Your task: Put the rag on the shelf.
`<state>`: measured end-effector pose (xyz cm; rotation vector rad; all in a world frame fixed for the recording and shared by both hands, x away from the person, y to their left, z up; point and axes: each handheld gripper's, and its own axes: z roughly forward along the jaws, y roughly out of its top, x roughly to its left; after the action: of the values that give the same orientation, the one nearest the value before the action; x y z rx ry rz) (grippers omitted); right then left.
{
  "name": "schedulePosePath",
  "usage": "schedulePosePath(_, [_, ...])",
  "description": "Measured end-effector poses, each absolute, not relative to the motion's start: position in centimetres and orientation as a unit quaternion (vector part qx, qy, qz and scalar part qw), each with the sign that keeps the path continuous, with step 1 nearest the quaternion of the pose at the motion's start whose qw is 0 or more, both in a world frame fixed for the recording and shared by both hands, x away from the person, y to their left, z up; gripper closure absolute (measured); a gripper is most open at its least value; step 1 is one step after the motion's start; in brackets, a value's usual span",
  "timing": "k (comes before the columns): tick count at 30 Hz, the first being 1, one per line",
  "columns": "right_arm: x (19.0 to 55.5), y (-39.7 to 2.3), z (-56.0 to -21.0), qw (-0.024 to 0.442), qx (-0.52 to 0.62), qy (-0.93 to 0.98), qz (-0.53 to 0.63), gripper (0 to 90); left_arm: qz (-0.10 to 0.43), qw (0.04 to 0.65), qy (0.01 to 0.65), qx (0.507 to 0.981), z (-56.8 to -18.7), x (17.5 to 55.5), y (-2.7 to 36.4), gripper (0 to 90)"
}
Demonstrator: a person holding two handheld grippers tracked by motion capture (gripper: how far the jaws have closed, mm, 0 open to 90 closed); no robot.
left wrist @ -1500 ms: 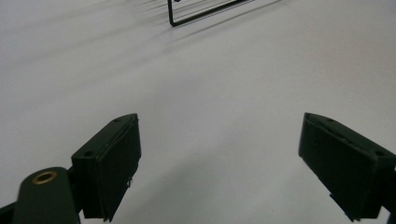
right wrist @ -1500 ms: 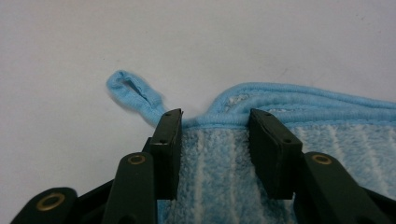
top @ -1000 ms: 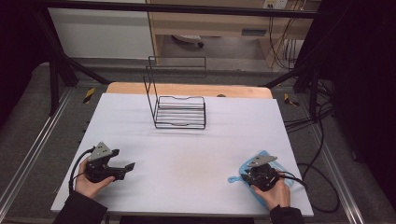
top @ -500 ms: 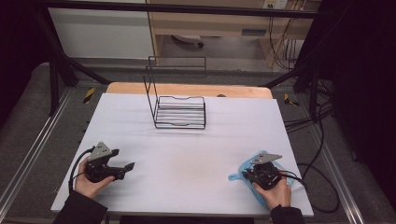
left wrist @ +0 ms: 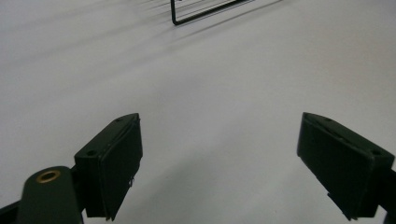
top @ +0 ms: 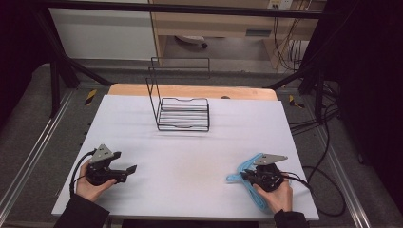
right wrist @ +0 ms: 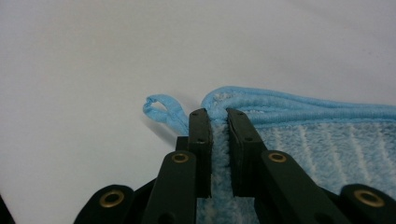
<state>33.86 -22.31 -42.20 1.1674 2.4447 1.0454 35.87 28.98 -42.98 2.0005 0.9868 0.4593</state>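
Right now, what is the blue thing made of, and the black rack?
The blue cloth looks like soft, fluffy terry or microfibre: fuzzy ribbed pile, a stitched rolled edge and a small fabric loop. The right hand-held gripper pinches it near that loop. The black rack looks like thin bent metal wire, probably coated or painted, with a smooth dark finish.

Light-blue terry cloth with hanging loop [right wrist: 299,135]: right part cut off by right gripper view's right and bottom edges; in high view mostly hidden under right gripper [top: 247,176] and hand at desk's near right corner. Black wire rack [left wrist: 205,10]: cut off by left gripper view's top edge, one corner visible.
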Motion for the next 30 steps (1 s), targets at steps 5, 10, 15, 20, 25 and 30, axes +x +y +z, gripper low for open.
schedulePosePath(5, [33.9, -21.4, -41.9, 0.116, 0.392, 0.837, 0.364, 81.6, 0.183, 0.418, 0.394, 0.798, -43.0, 35.9, 29.0, 14.1])
schedulePosePath(10, [34.2, -20.1, -41.8, 0.106, 0.383, 0.837, 0.376, 81.7, 0.183, 0.418, 0.395, 0.797, -43.0, 35.9, 29.0, 14.1])
schedulePosePath(15, [34.2, -19.2, -42.0, 0.097, 0.374, 0.844, 0.371, 81.4, 0.184, 0.418, 0.394, 0.798, -43.0, 35.9, 29.0, 14.1])
schedulePosePath(20, [34.2, -18.2, -43.6, 0.099, 0.352, 0.867, 0.34, 72.3, 0.184, 0.417, 0.393, 0.799, -42.9, 35.8, 29.0, 14.0])
schedulePosePath(25, [33.5, -18.3, -43.7, 0.117, 0.353, 0.86, 0.351, 52.2, 0.183, 0.417, 0.393, 0.799, -42.9, 35.8, 29.0, 14.0])
schedulePosePath(30, [32.6, -18.1, -44.0, 0.12, 0.352, 0.859, 0.351, 47.7, 0.184, 0.417, 0.393, 0.799, -42.9, 35.8, 29.0, 14.0])
